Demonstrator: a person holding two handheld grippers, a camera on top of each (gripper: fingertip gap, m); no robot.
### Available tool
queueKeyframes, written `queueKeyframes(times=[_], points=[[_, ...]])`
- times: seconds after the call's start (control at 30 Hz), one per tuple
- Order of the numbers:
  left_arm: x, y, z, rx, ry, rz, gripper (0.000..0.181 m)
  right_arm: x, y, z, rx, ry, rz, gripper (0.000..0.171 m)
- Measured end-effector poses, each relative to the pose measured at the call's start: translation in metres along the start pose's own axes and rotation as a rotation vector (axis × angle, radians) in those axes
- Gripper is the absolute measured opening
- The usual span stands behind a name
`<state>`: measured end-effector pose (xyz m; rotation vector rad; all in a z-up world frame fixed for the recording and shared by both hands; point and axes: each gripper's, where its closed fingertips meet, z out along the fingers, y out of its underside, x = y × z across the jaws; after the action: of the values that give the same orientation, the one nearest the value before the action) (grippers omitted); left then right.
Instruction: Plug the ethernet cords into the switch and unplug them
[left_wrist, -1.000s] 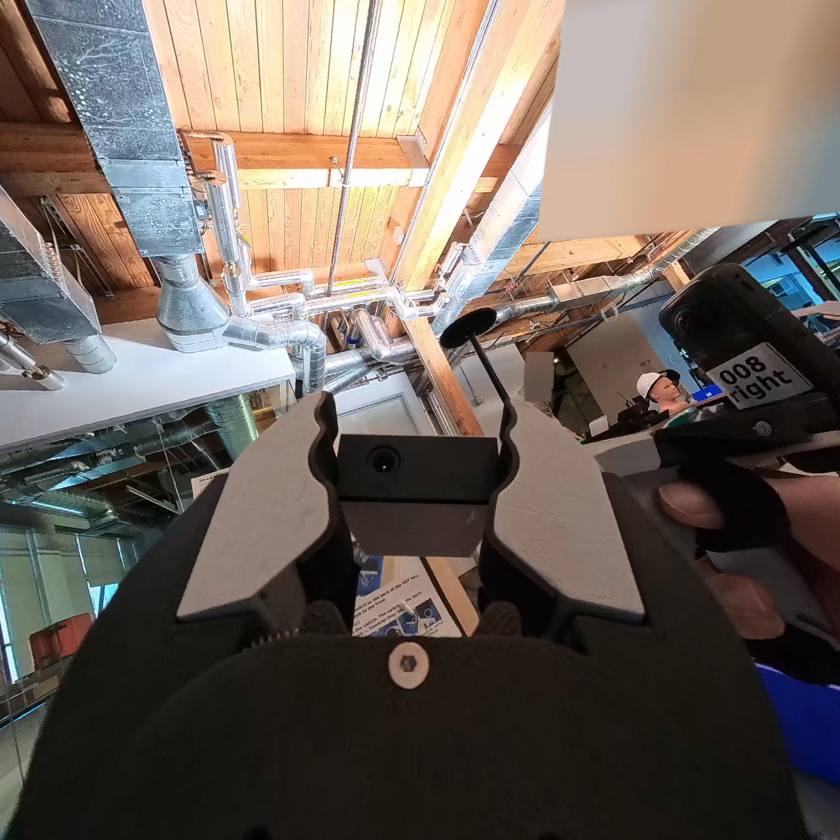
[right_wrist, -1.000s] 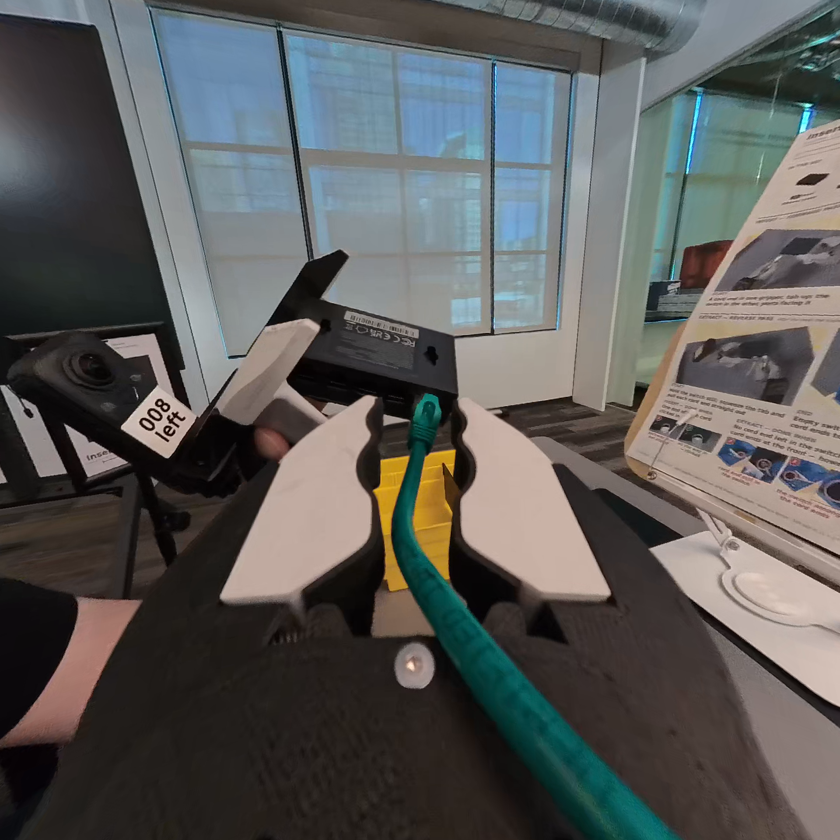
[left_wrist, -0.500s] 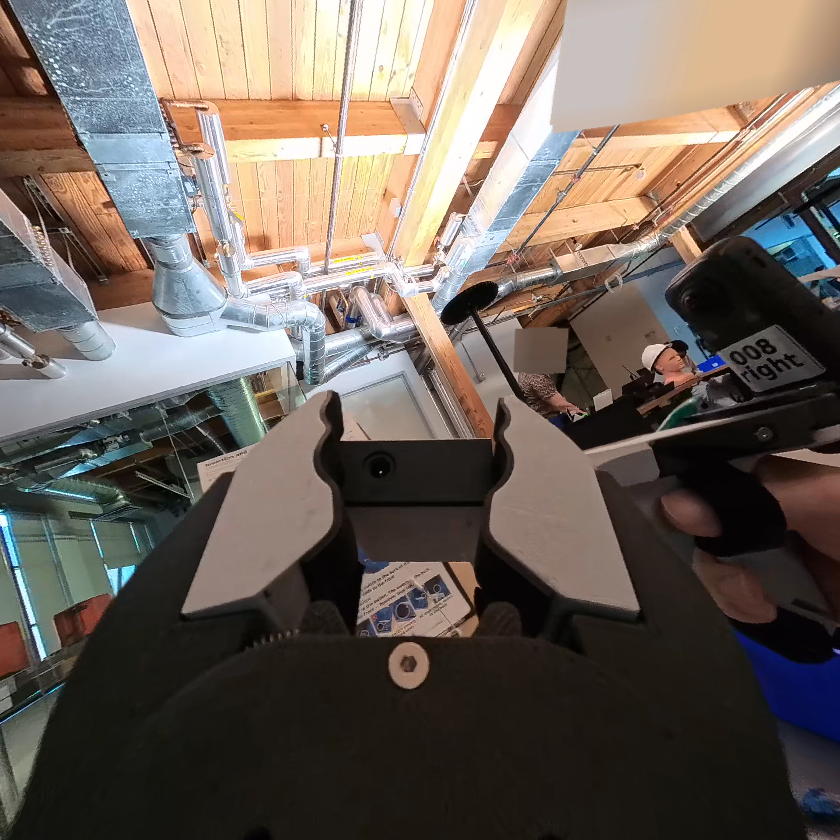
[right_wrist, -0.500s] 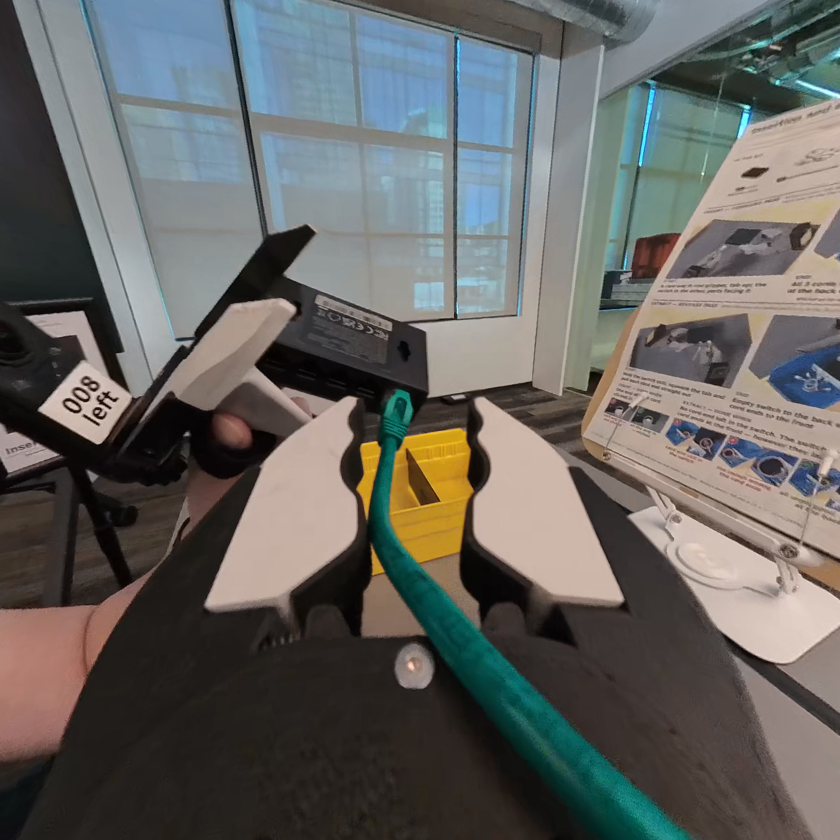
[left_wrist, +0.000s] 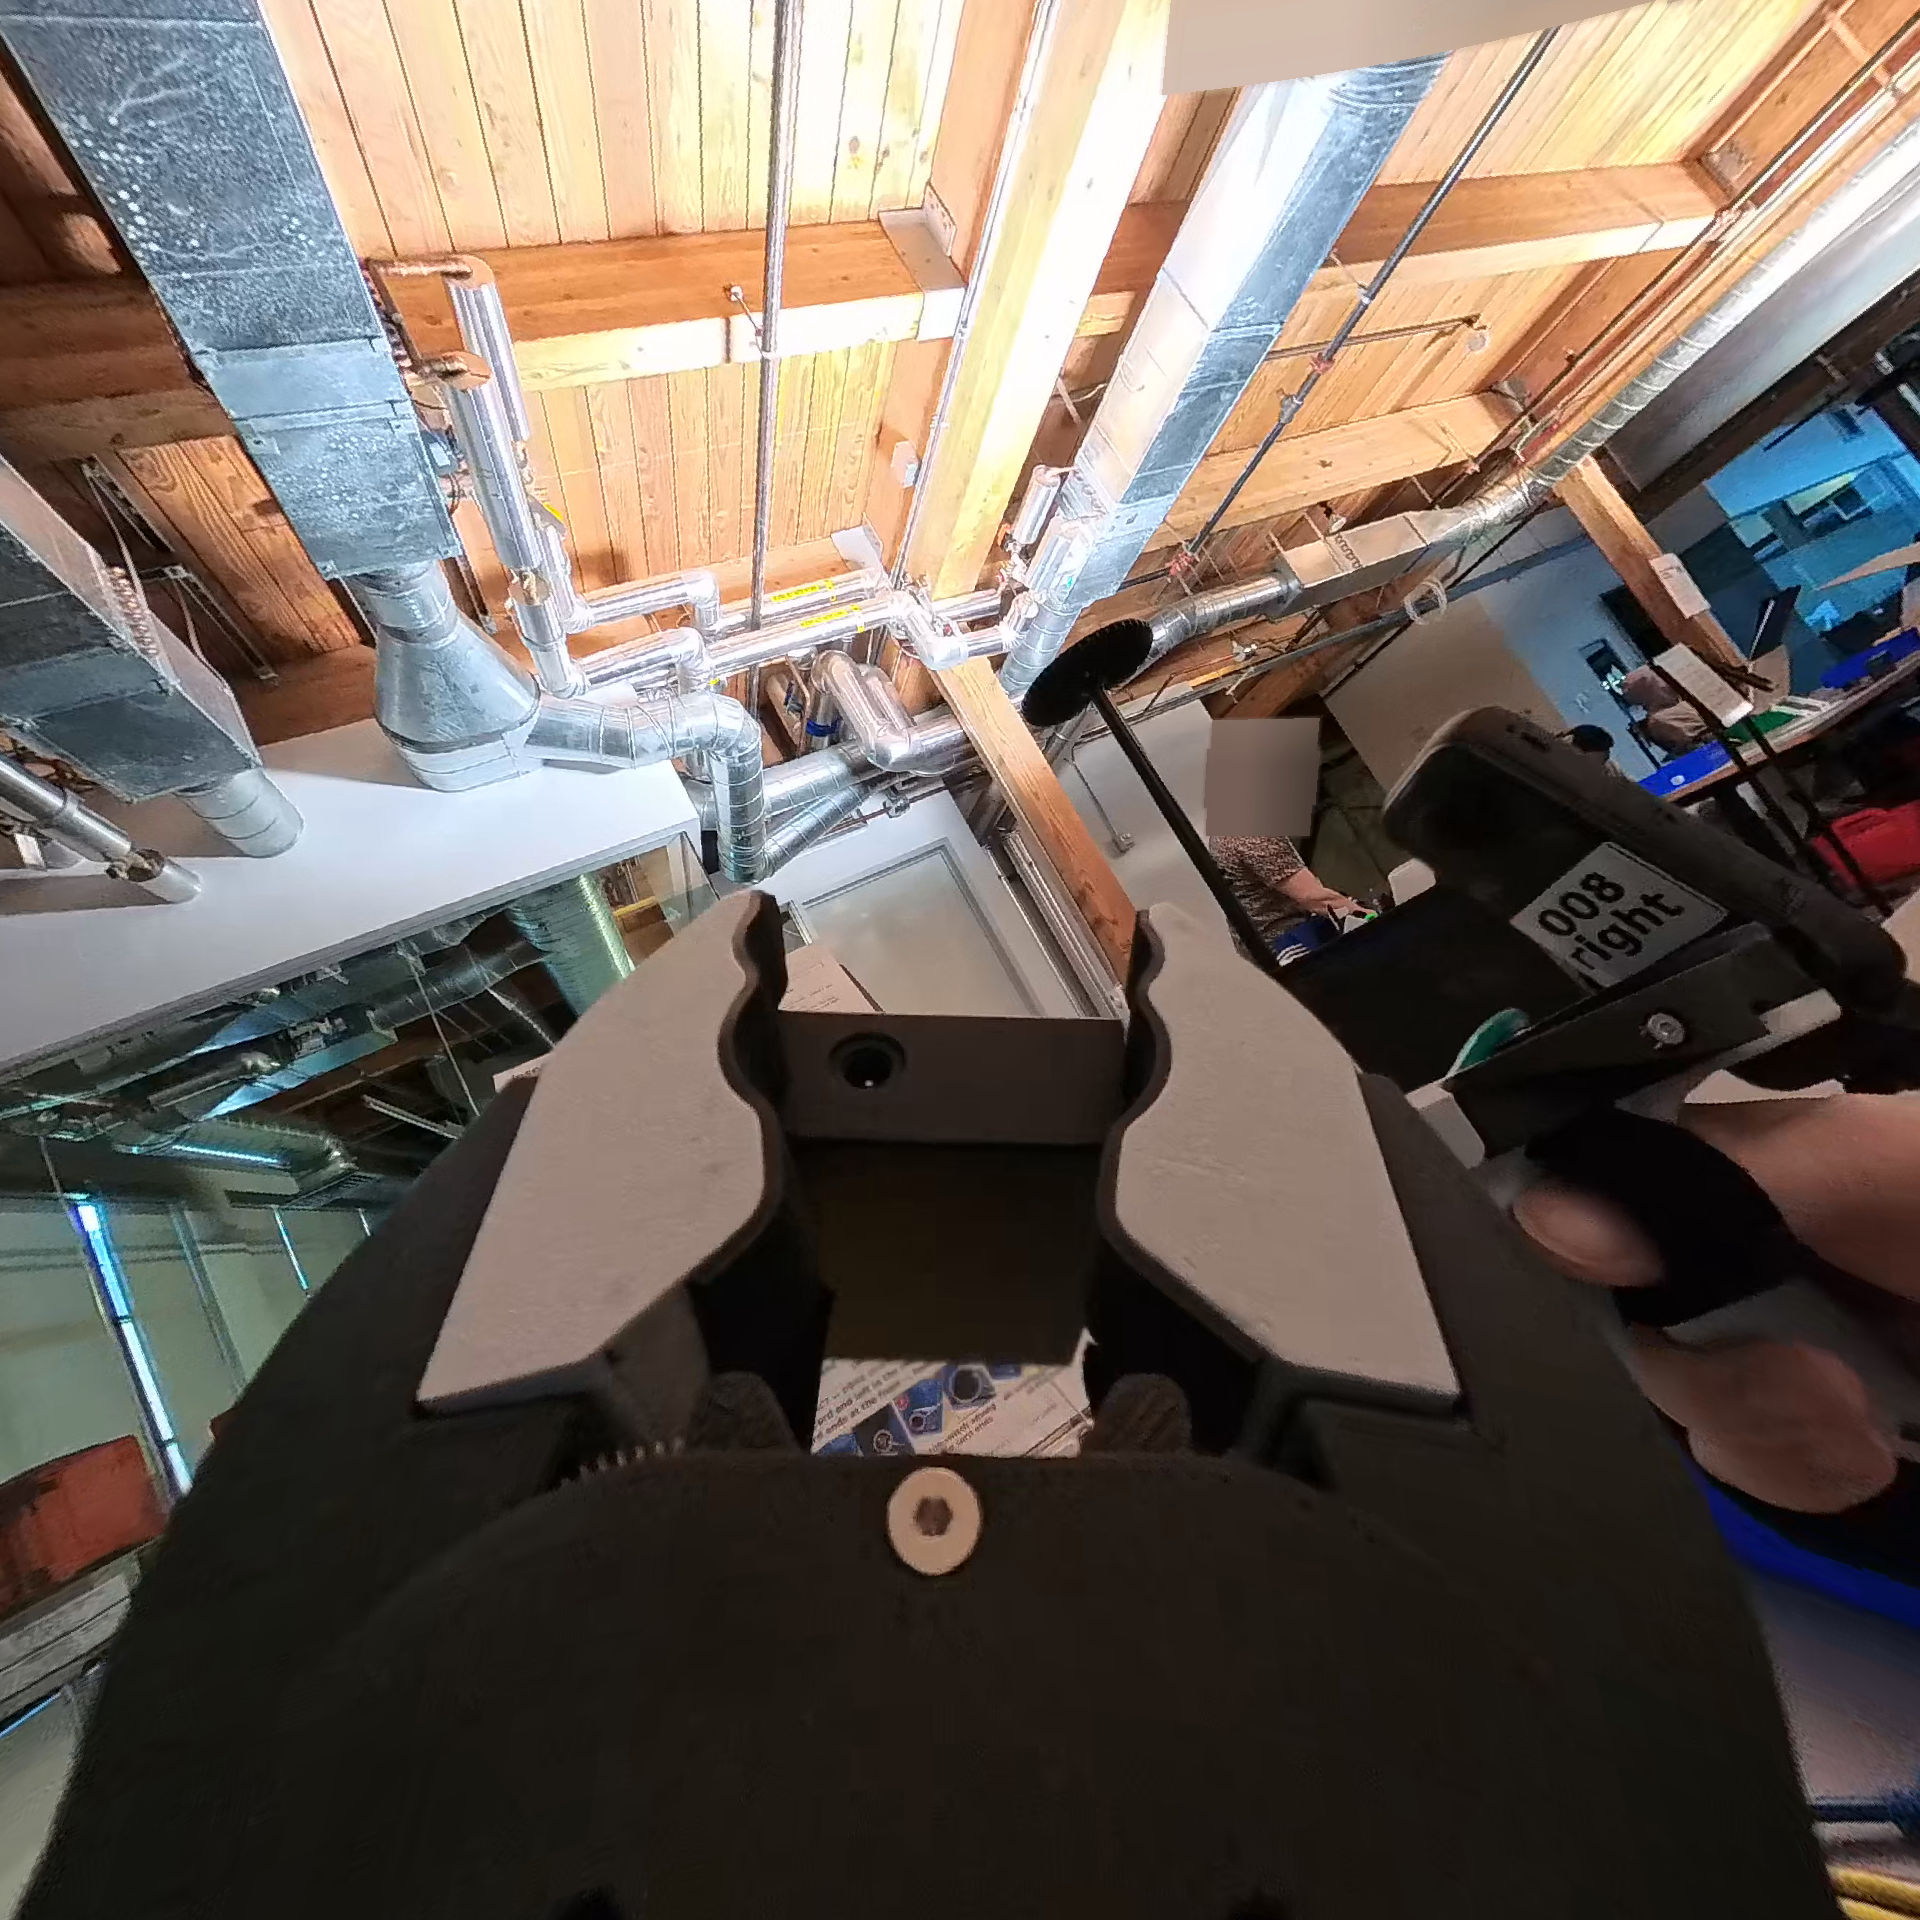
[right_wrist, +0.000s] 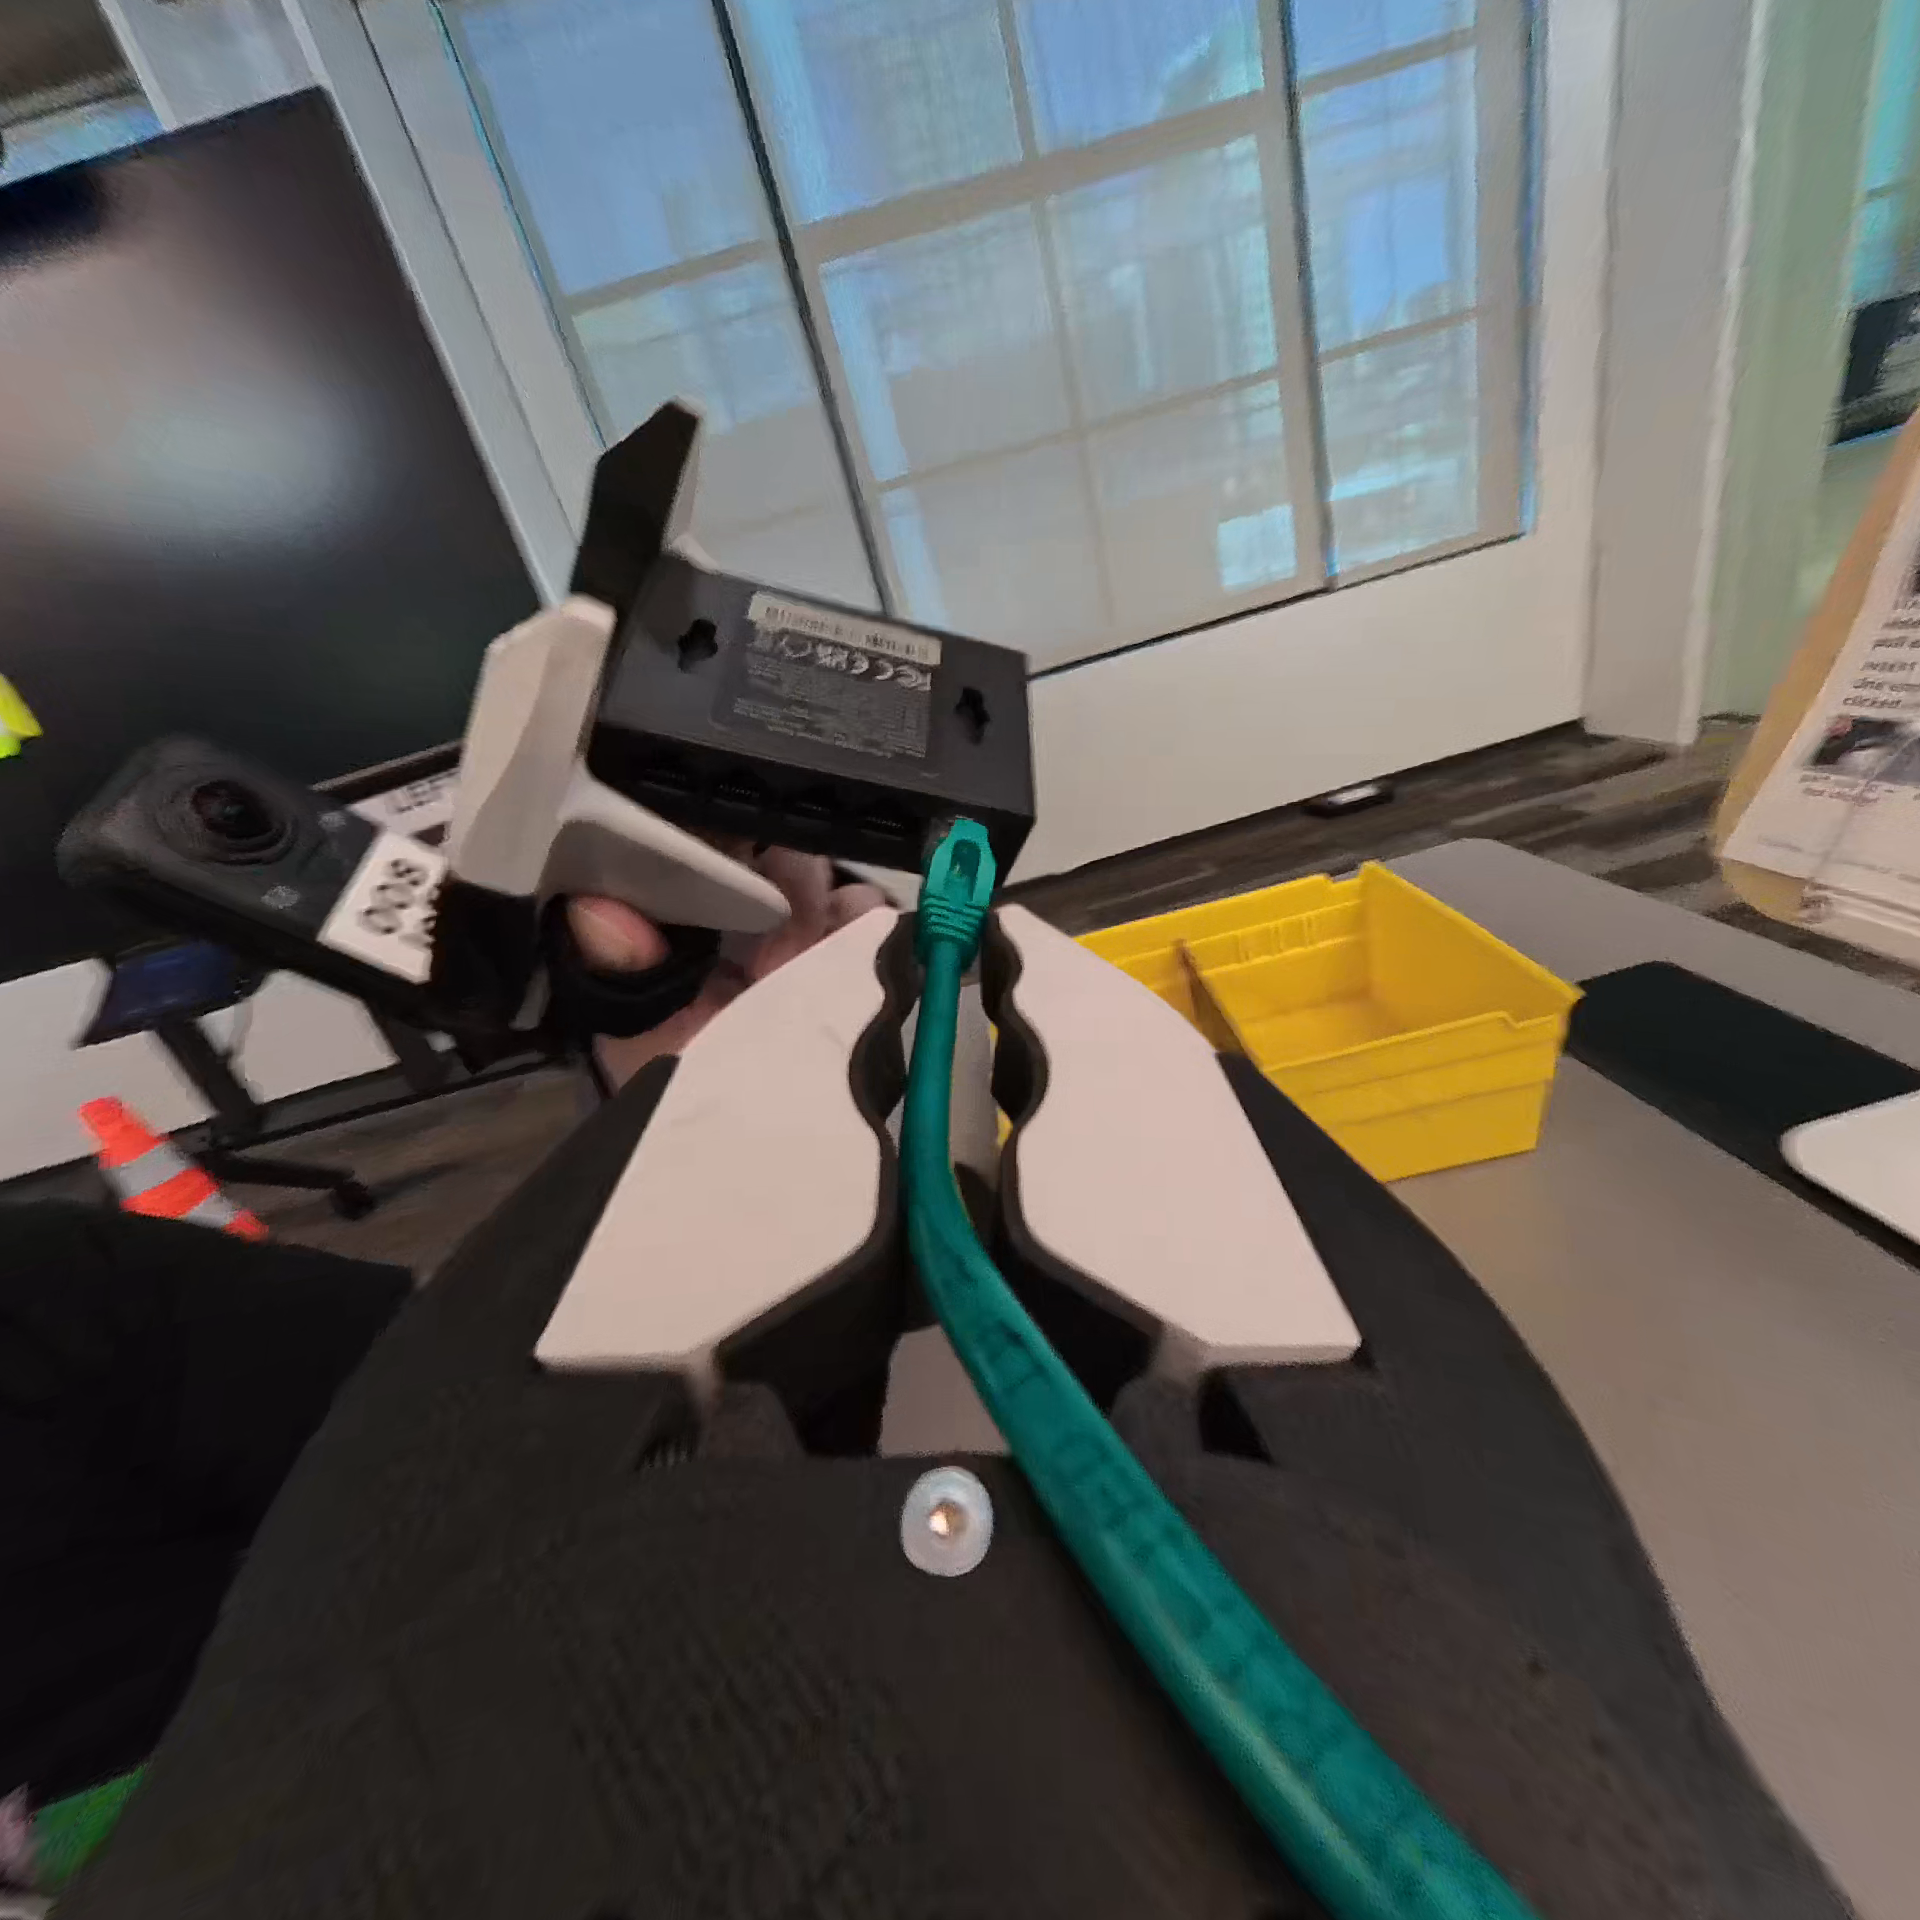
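My left gripper (left_wrist: 951, 966) points up at the ceiling and is shut on the black switch (left_wrist: 951, 1081), held by its short ends. In the right wrist view the switch (right_wrist: 831, 707) is tilted, with its labelled underside up and its row of ports facing me. My right gripper (right_wrist: 940, 935) is shut on the green ethernet cord (right_wrist: 997, 1340) just behind its plug (right_wrist: 961, 862). The plug's tip sits at the rightmost port; how deep it goes I cannot tell. The cord trails back over my right gripper's body. The left gripper (right_wrist: 613, 582) shows there too.
A yellow divided bin (right_wrist: 1351, 997) stands on the grey table (right_wrist: 1662, 1299) just right of the plug. A black mat (right_wrist: 1745, 1039) and an instruction board (right_wrist: 1849, 727) are at the far right. An orange cone (right_wrist: 156, 1164) stands on the floor at left. There is about 9 centimeters between the tips of the two grippers.
My right gripper's jaws have closed onto the green cord behind the plug. The right view has swung, and the switch now shows more of its underside. The left gripper still holds the switch.
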<state>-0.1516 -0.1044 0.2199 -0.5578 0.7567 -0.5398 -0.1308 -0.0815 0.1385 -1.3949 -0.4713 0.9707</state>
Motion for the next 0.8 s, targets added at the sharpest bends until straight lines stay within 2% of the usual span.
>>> queueKeyframes(times=[0.07,0.1,0.2,0.33,0.43,0.47,0.5,0.57,0.6,0.63,0.73,0.8], points=[[0.001,-0.005,-0.002,0.021,0.004,-0.002,0.059,0.000,-0.010,-0.004,0.072,0.034,-0.099,0.012],[0.001,-0.010,-0.004,0.036,0.004,-0.005,0.048,0.001,-0.015,-0.007,0.103,0.072,-0.166,0.012],[0.003,-0.019,-0.007,0.057,0.006,-0.019,0.045,-0.008,-0.033,-0.016,0.200,0.146,-0.362,0.012],[0.007,-0.026,-0.010,0.098,0.003,-0.013,0.048,-0.023,-0.049,-0.029,0.314,0.215,-0.552,0.012],[0.013,-0.022,-0.007,0.080,0.017,-0.009,0.066,-0.034,-0.057,-0.038,0.386,0.245,-0.652,0.012],[0.018,-0.019,-0.005,0.067,0.045,-0.027,0.066,-0.036,-0.059,-0.040,0.400,0.259,-0.690,0.012],[0.023,-0.014,-0.003,0.044,0.075,-0.066,0.062,-0.033,-0.058,-0.038,0.365,0.286,-0.719,0.012],[0.029,0.003,0.002,-0.017,0.114,-0.196,0.033,-0.012,-0.044,-0.027,0.180,0.345,-0.715,0.012],[0.027,0.013,0.004,-0.042,0.108,-0.245,0.028,0.000,-0.036,-0.025,0.094,0.362,-0.691,0.013],[0.023,0.020,0.004,-0.055,0.092,-0.258,0.031,0.008,-0.034,-0.026,0.062,0.366,-0.681,0.012],[0.009,0.030,0.000,-0.131,0.088,-0.205,0.058,0.032,-0.032,-0.035,0.033,0.367,-0.583,0.012],[-0.003,0.029,-0.003,-0.185,0.070,-0.159,0.064,0.042,-0.033,-0.039,0.045,0.368,-0.518,0.012]])
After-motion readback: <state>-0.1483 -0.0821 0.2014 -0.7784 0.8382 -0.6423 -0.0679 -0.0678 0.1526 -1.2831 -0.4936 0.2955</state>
